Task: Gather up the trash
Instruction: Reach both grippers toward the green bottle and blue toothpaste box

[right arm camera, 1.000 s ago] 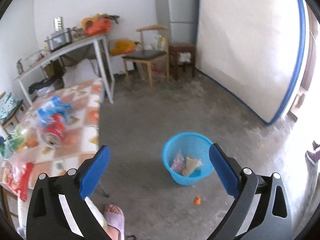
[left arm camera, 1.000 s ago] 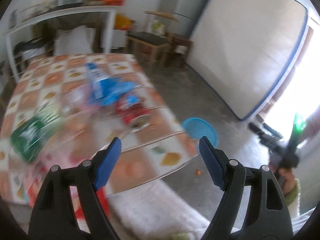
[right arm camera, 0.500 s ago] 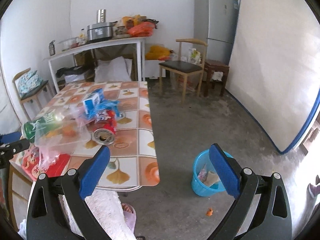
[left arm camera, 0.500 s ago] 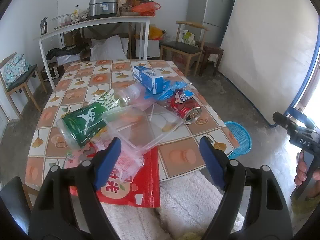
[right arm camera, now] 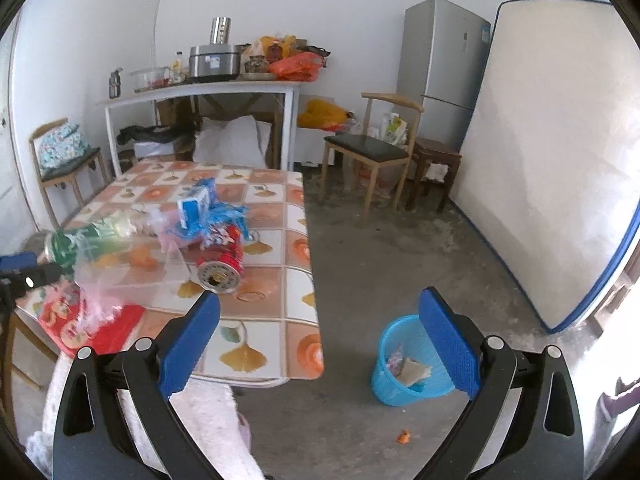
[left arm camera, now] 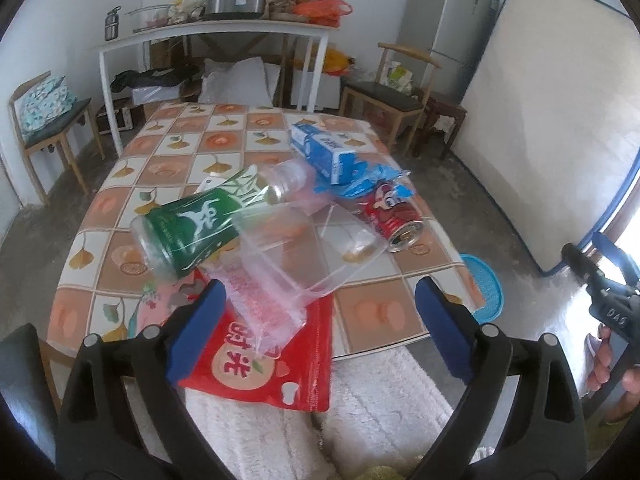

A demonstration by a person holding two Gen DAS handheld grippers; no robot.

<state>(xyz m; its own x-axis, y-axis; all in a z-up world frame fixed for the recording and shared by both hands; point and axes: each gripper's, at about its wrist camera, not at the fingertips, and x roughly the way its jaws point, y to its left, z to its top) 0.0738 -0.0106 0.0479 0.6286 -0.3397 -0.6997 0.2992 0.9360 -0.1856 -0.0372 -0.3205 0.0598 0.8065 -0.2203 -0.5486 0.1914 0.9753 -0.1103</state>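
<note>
Trash lies on the tiled table (left arm camera: 188, 148): a green-labelled bottle (left arm camera: 196, 220), a clear plastic box (left arm camera: 292, 256), a red snack bag (left arm camera: 272, 364), a red can (left arm camera: 394, 216) and a blue-white carton (left arm camera: 324, 152). My left gripper (left arm camera: 316, 328) hovers over the table's near edge, its jaws opening with nothing held between them. My right gripper (right arm camera: 320, 344) stands open and empty by the table's right corner. The red can (right arm camera: 222, 264) lies ahead to its left. The blue bin (right arm camera: 408, 364) sits on the floor between its fingers' line of sight.
Chairs (right arm camera: 372, 152) and a white shelf table (right arm camera: 200, 92) stand at the back, with a fridge (right arm camera: 444, 68) and a mattress (right arm camera: 552, 160) leaning on the right. A person's white fluffy garment (left arm camera: 380, 400) lies below the table edge. An orange scrap (right arm camera: 403, 436) lies on the floor.
Both views swung from the floor and bin toward the table. The left gripper now faces the trash pile and its jaws stand wider. The right gripper rose and turned left.
</note>
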